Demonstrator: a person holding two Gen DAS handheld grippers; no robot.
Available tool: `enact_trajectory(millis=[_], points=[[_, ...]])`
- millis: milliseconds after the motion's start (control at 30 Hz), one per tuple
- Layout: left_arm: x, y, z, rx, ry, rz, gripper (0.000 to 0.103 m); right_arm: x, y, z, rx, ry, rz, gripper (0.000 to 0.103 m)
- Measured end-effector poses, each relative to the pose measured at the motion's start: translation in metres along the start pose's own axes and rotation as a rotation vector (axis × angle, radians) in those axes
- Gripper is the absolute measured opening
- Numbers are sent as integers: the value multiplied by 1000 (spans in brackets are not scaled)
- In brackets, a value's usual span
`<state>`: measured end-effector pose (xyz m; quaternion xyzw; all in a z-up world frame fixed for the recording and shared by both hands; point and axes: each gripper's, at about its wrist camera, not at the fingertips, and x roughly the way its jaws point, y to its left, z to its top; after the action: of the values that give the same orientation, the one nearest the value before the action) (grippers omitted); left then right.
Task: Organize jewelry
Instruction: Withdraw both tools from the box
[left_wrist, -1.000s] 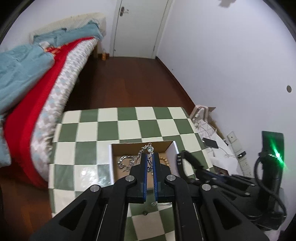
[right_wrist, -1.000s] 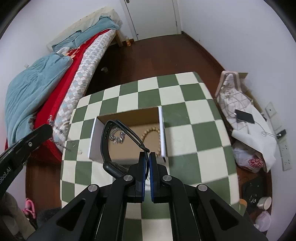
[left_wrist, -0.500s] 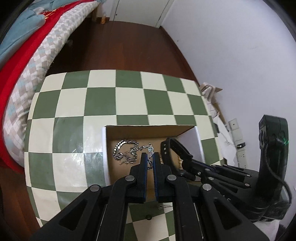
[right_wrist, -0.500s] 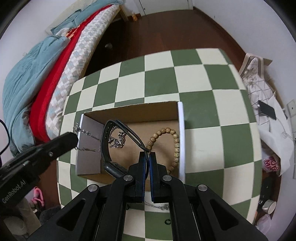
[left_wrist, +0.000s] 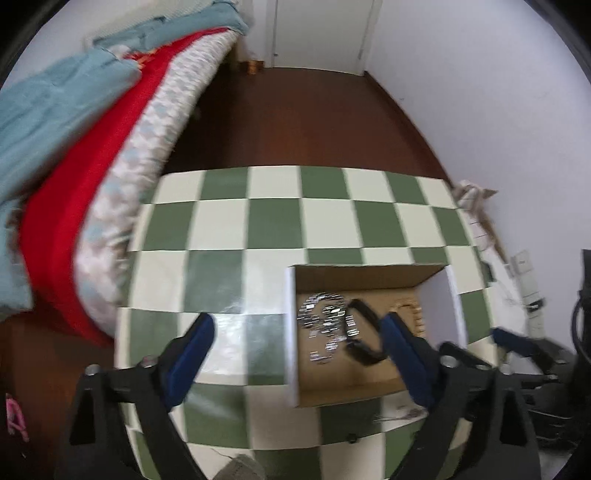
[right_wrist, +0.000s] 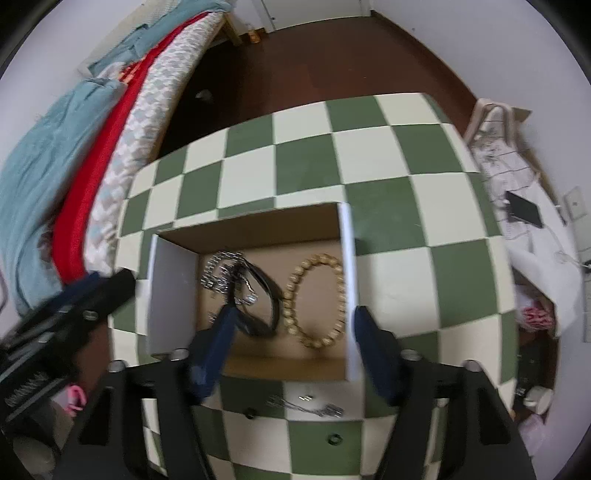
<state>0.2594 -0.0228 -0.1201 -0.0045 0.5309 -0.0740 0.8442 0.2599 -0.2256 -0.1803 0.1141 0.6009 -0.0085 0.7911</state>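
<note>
Both your left claw (left_wrist: 295, 347) and right claw (right_wrist: 291, 332) have just sprung wide, gripping nothing. The box (right_wrist: 347, 258) sits near the table's (right_wrist: 388, 155) front edge, far squares bare. Blurred chain (right_wrist: 306, 408), probably, lies before it.

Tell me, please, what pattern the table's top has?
The table top has a green and cream checkerboard pattern, shown best in the right wrist view.

Both tongs, left (left_wrist: 295, 347) and right (right_wrist: 291, 332), just sprung wide, empty.
</note>
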Motion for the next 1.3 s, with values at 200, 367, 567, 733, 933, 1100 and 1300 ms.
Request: enact_trajectory(millis=[200,367,567,733,933,1100,1300], points=[[-9,8,-19,6,-35,122,103,-8,-3,-15,-59,3,-111,103],[-19,8,-31,4,-50,181,103,-17,1,-27,-83,-21,-142,103],[-44,4,-44,1,-77,179,103,-41,1,-39,-85,-70,-151,103],[-73,-1,-54,-2,-117,147,103,-73,5,-52,-99,-139,-165,103],[-115,-11,-65,31,-201,160,103,-114,13,-69,-119,-228,-187,103],[-148,-15,-74,52,-273,165,103,-149,20,-88,-127,-295,-187,103],[-181,-14,-90,34,-338,163,103,-184,27,-111,-127,-362,-186,103]])
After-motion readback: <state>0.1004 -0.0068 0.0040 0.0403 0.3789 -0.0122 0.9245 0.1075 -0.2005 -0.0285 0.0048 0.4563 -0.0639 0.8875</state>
